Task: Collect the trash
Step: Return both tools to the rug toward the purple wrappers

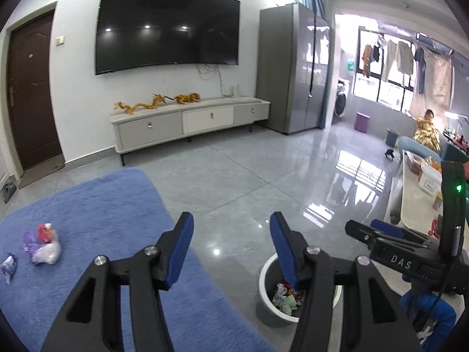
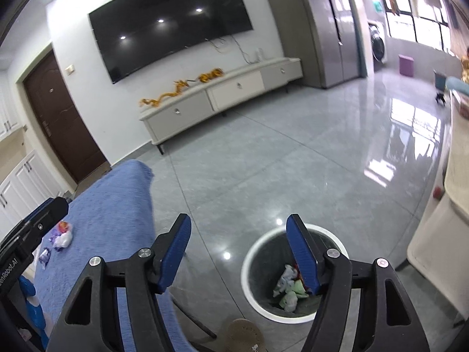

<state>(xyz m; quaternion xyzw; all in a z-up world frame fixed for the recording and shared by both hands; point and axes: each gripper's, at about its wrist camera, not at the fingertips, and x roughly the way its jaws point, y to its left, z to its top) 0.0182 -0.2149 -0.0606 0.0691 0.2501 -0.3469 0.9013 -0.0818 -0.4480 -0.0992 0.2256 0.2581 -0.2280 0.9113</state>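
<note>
Evidently both claws are hanging spread and empty: the right claw (image 2: 238, 252) above the bin (image 2: 296, 272), the left claw (image 1: 231, 246) beside it. Crumpled scraps (image 2: 288, 289) are already lying in the bin. Remaining wrappers (image 1: 44, 243) are waiting at the left edge on the blue rug (image 1: 111, 205); fetching them probably comes next.

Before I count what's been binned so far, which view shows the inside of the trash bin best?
The right wrist view. It looks down into the trash bin, showing nearly the whole white rim and the crumpled wrappers inside. The left wrist view shows the bin lower and more side-on, with a finger of the open left tongs covering much of its opening.
</note>
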